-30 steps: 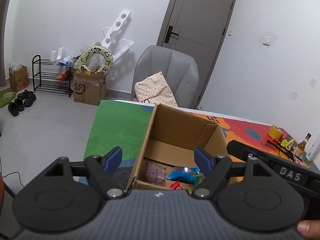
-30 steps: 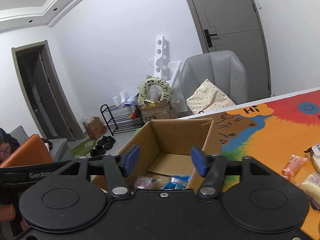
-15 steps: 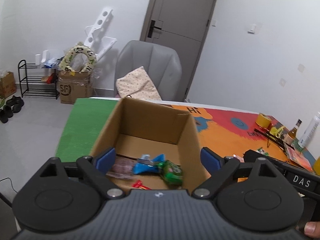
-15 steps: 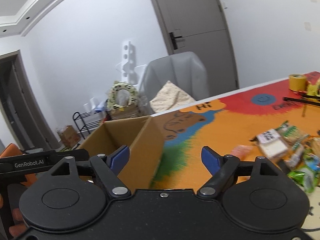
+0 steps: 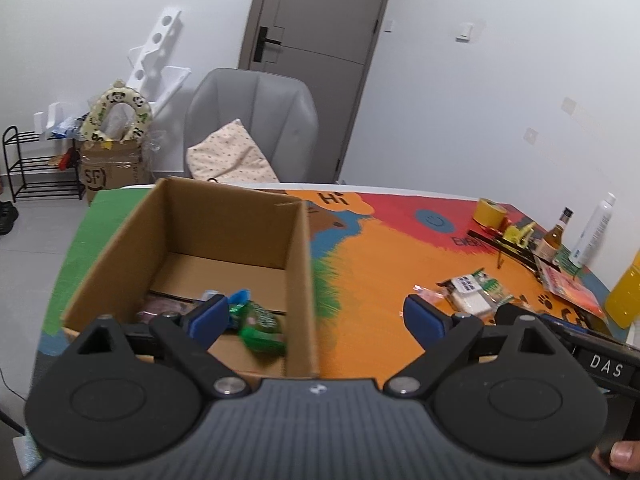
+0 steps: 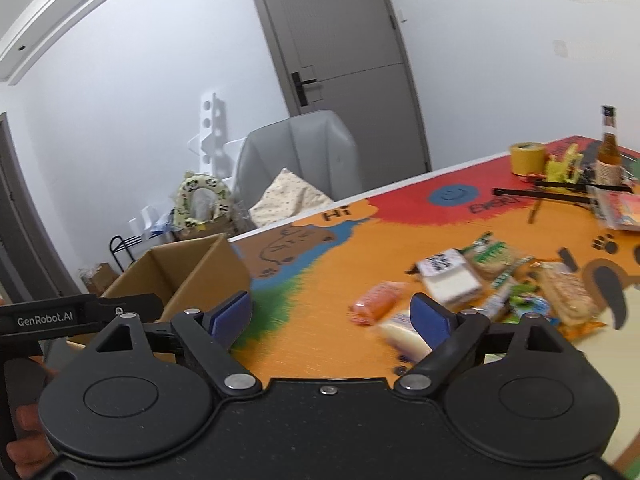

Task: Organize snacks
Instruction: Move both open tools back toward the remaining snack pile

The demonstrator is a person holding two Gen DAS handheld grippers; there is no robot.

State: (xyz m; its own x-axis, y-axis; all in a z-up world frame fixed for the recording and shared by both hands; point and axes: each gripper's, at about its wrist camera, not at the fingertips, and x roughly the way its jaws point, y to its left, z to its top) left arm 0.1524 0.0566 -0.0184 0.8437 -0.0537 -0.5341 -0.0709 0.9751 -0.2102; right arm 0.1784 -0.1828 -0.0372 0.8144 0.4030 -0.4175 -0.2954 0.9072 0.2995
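An open cardboard box (image 5: 224, 220) stands on the colourful mat, with a green packet (image 5: 260, 326), a blue packet (image 5: 240, 298) and a purplish packet (image 5: 156, 312) inside. My left gripper (image 5: 316, 312) hangs open over the box's right wall, nothing between its fingers. To the right lies a loose pile of snacks: a white packet (image 6: 448, 276), an orange packet (image 6: 378, 300), a green cracker packet (image 6: 494, 254) and a pale packet (image 6: 402, 334). My right gripper (image 6: 332, 310) hovers over the mat just left of the pile; its jaws are opening and hold nothing. The box (image 6: 188, 276) is at its left.
A yellow tape roll (image 5: 490, 212), a brown glass bottle (image 5: 556, 236), a white bottle (image 5: 592, 232) and an orange drink bottle (image 5: 626, 296) stand along the table's far right. A grey chair (image 5: 256, 120) with a cushion sits behind the table. A hand holds each gripper handle.
Both views have swung right, away from the box's inside toward the snack pile on the mat. Both pairs of jaws stand wider apart than before.
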